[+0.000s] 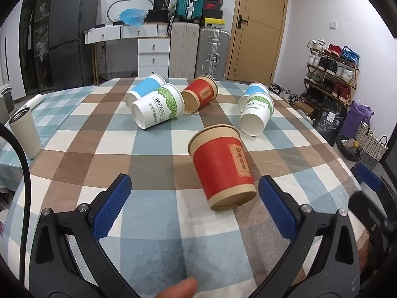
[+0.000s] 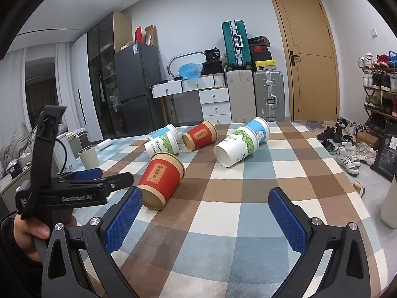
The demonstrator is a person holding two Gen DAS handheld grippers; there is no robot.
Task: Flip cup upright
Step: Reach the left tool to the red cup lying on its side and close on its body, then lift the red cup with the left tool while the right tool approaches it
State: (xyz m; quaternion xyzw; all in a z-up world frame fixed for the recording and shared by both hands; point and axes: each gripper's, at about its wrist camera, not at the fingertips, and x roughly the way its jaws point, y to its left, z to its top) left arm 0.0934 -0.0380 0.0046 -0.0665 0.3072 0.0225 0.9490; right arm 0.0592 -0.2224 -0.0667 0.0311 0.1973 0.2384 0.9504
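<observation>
Clearly, "PAPERCUPS" marks the green-leaf cup (image 1: pixel 158 106).

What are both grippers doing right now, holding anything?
Left gripper: open, empty, near the tipped red paper cup.
Right gripper: open, empty.

The red paper cup (image 1: pixel 222 167) (image 2: pixel 161 177), with tan rim and base bands and a label, lies on its side at centre frame, base toward the camera, mouth facing away.

Both grippers (image 1: pixel 194 204) (image 2: pixel 204 214) — black frames, blue textured pads (image 2: pixel 123 219), silver screws; bare hand (image 2: pixel 27 231), dark sleeve
</observation>
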